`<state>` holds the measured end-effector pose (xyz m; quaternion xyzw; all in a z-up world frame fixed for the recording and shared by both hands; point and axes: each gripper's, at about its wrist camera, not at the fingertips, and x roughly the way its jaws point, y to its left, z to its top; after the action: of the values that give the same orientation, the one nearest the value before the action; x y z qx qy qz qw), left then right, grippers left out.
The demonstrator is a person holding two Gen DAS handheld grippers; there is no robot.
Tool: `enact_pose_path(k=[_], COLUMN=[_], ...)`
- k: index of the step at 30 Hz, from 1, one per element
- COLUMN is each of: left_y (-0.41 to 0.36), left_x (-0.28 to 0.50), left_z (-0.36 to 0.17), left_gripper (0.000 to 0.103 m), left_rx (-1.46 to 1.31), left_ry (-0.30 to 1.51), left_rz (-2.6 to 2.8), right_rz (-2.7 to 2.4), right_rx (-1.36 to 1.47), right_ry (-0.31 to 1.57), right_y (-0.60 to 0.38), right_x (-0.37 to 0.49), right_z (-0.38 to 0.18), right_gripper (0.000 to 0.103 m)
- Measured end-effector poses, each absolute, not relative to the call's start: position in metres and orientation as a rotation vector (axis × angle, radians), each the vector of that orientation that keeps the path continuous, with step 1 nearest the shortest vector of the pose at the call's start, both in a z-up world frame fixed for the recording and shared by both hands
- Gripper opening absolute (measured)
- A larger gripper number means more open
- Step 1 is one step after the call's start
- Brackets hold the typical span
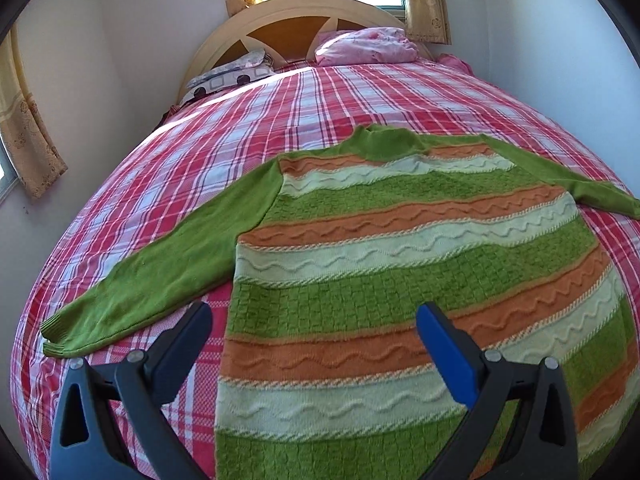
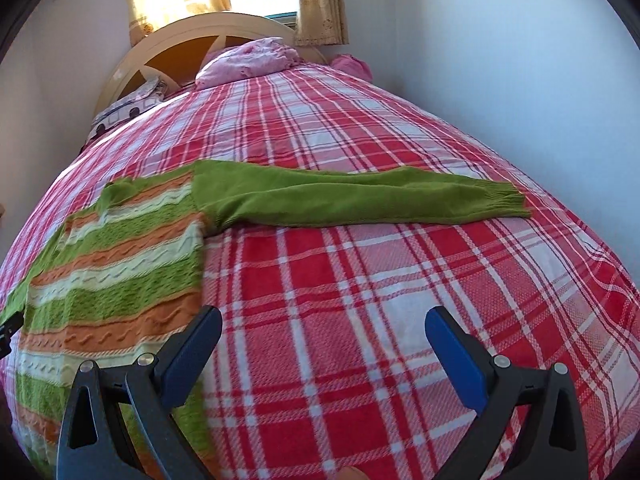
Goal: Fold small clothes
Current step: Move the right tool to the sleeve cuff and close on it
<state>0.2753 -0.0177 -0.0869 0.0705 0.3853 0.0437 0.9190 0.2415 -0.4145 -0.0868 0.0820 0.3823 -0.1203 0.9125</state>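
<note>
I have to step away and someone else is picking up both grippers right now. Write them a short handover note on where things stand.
Left gripper: open, holding nothing, hovering over the sweater's lower left side.
Right gripper: open, holding nothing, over bare plaid bedspread just right of the sweater's body.
Striped knit sweater: lying flat on the bed, collar toward the headboard, both green sleeves spread out to the sides: left sleeve, right sleeve.
Done: sweater is laid out; no fold is visible.
Left: fold in both sleeves, then fold the body.
</note>
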Motion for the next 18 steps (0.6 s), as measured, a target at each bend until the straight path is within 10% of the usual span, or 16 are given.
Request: enact_pose_path(k=[18], left_y=[-0.002], left_x=[0.337], left_z=[-0.112], left_gripper=[0.103], left_rx=[0.074], left_ry=[0.805], left_rz=[0.157], right_rz=[-0.430], right_rx=[0.653], right_ry=[0.747], right_y=[-0.586], right_x=[0.259], right_z=[-0.104], right_gripper=[0.070])
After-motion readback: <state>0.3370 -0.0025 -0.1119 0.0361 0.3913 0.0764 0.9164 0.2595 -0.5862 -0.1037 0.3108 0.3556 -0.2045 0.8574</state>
